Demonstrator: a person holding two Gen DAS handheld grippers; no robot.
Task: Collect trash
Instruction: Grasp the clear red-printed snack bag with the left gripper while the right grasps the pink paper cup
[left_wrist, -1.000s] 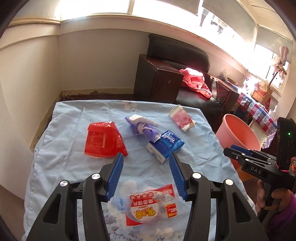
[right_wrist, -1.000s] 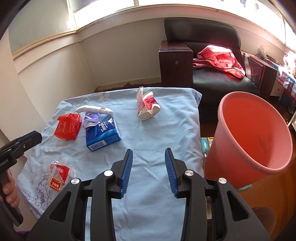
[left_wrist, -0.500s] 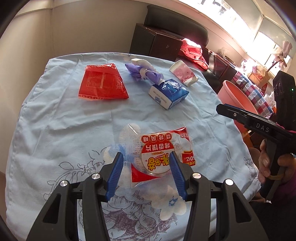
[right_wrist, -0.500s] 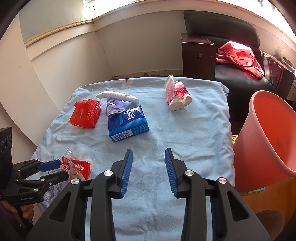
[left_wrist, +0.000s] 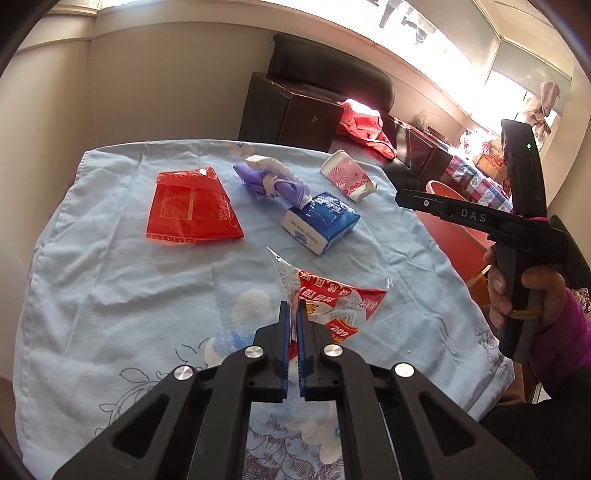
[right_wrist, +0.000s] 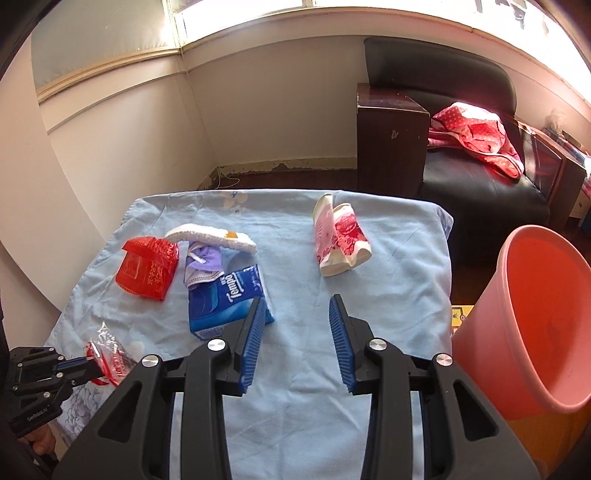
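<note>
Pale blue cloth (left_wrist: 110, 258) covers your bench, printed with flowers along the near edge, and a dark sofa (right_wrist: 472, 177) stands behind it under bright windows. Your left gripper (left_wrist: 291, 314) has just been closing and its jaws now pinch the clear, crinkled edge of a snack wrapper (left_wrist: 332, 302); the wrapper's red and white printed body spills out toward 2 o'clock from the tips, partly lifted and creased. Further out, at 11 o'clock from those jaws, lies a flat red packet (left_wrist: 190, 206); at 12 o'clock, a blue tissue pack (left_wrist: 321, 221). Your right gripper (right_wrist: 297, 314) hangs over bare cloth with its jaws parted and nothing between them; the pink bucket (right_wrist: 535, 332) stands at its 3 o'clock, off the bench edge.
</note>
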